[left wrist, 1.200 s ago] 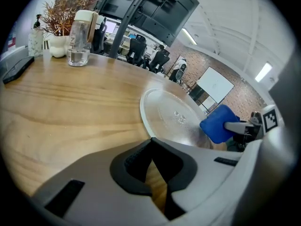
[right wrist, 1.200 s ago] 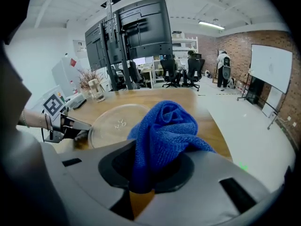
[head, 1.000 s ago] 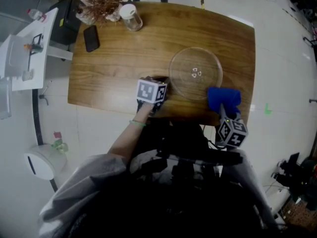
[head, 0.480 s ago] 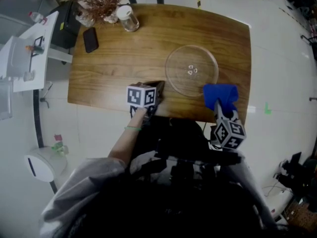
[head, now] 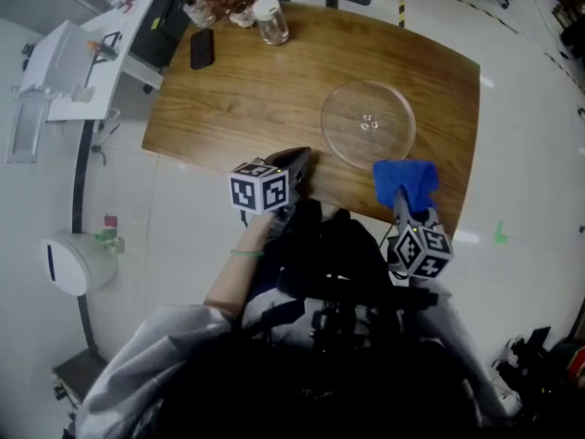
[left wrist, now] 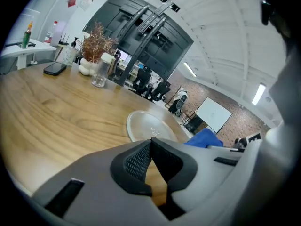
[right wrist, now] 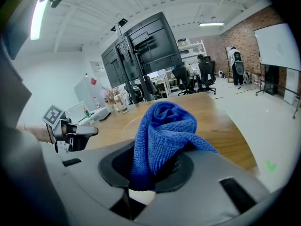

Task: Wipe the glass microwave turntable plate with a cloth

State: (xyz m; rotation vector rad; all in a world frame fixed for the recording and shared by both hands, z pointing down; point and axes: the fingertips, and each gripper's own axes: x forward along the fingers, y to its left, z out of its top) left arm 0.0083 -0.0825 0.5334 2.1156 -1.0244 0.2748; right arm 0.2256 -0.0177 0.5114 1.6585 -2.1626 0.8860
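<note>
Wiping not yet begun: the right gripper (head: pixel 400 197) clamps the blue cloth (head: pixel 405 177) short of the glass plate (head: pixel 368 123), which lies untouched ahead of its fingertips, while the left gripper (head: pixel 298 161) is pinched together on nothing, shown only by its own view; the head view alone shows the cloth-to-plate gap.

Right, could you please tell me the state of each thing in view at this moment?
Glass turntable plate: lying flat on the table, nothing on it.
Blue cloth: bunched, clamped in the right gripper.
Right gripper: shut on the blue cloth.
Left gripper: shut, empty.
Jar: upright, white lid on.
Phone: flat, screen dark.
</note>
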